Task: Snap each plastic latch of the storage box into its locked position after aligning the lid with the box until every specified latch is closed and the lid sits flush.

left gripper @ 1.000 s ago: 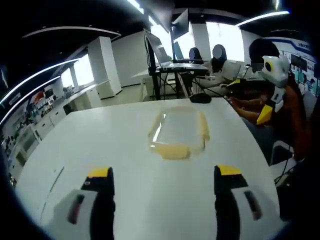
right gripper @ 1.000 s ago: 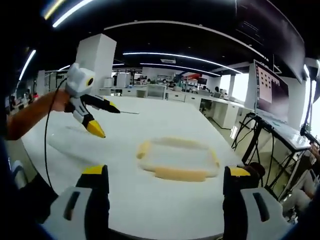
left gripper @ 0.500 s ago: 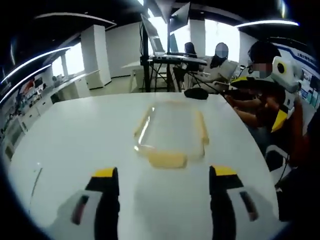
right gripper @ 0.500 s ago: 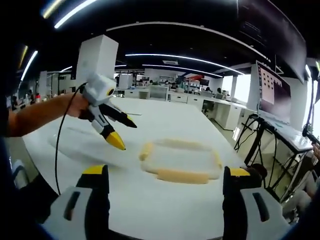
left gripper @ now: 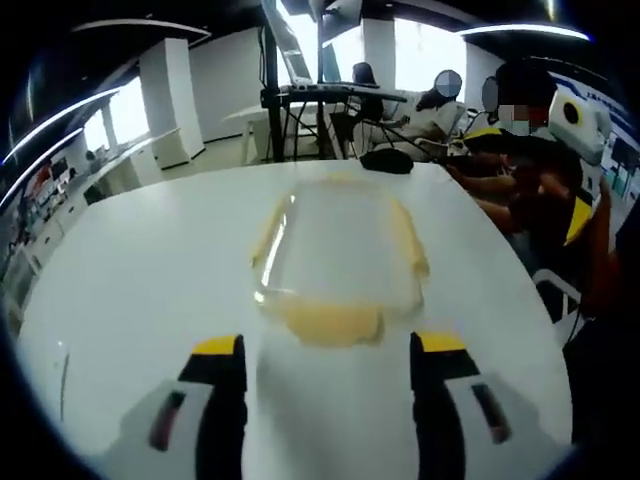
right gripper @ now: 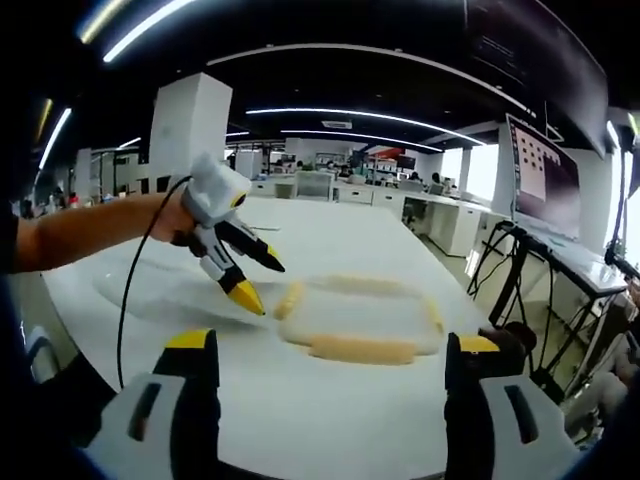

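A clear storage box (left gripper: 335, 255) with pale yellow latches on its sides lies on the white table (left gripper: 130, 290), its lid resting on it. My left gripper (left gripper: 328, 348) is open, and its yellow-tipped jaws stand just short of the box's near latch (left gripper: 330, 322). In the right gripper view the left gripper (right gripper: 258, 282) hangs at the box's left latch (right gripper: 288, 298), held by a person's hand. My right gripper (right gripper: 331, 343) is open and empty, with the box (right gripper: 360, 315) and its near latch (right gripper: 362, 350) a little ahead of it.
A black object (left gripper: 385, 160) lies at the table's far edge. Behind it are a laptop on a stand (left gripper: 300, 95) and seated people. A monitor on a tripod (right gripper: 540, 190) stands right of the table. The person's forearm (right gripper: 85, 232) and a cable reach in from the left.
My left gripper has moved forward and down to the box, which now looms larger in its view. In the right gripper view it has travelled right to the left latch. The right gripper has barely moved.
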